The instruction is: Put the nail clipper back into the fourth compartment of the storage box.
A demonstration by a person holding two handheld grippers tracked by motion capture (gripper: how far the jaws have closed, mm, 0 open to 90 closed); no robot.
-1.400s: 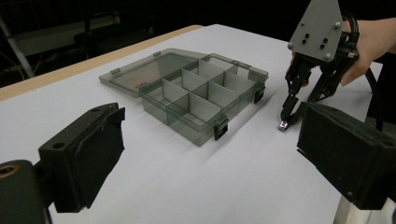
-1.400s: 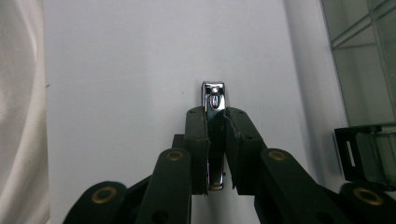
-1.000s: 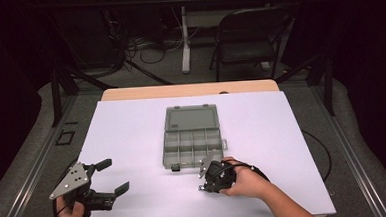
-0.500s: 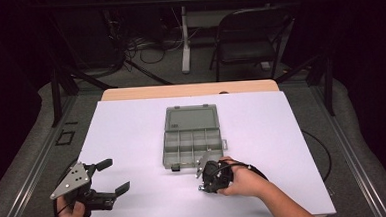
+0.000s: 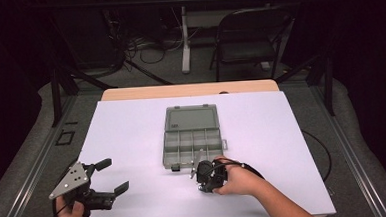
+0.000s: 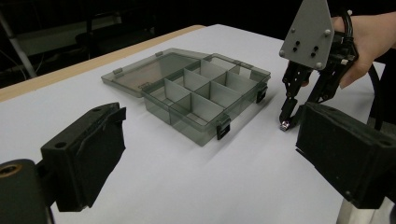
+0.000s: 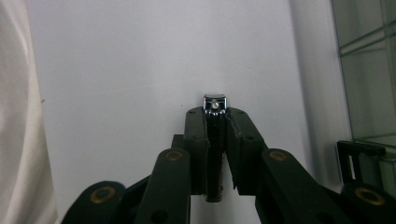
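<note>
A grey see-through compartment box [image 5: 193,144] lies open mid-table, its lid [image 5: 190,118] flat behind it. The box [image 6: 205,91] has several dividers, and I see nothing in its compartments. My right gripper [image 5: 202,184] points down at the table just in front of the box's right corner. It is shut [image 7: 215,116] on a small chrome nail clipper [image 7: 215,103], whose end pokes out past the tips. The clipper [image 6: 284,125] hangs at or just above the white surface. My left gripper [image 5: 112,176] is open near the front left corner, nothing between its jaws [image 6: 215,154].
A white sheet [image 5: 262,130] covers the table, with a wooden strip [image 5: 190,90] along the far edge. A black cable [image 5: 249,169] trails from the right gripper over the person's hand [image 5: 240,181]. Beyond the table stand a chair [image 5: 250,40] and floor cables.
The right gripper has edged slightly left along the front of the box, still holding the clipper. The left gripper has stayed put.
</note>
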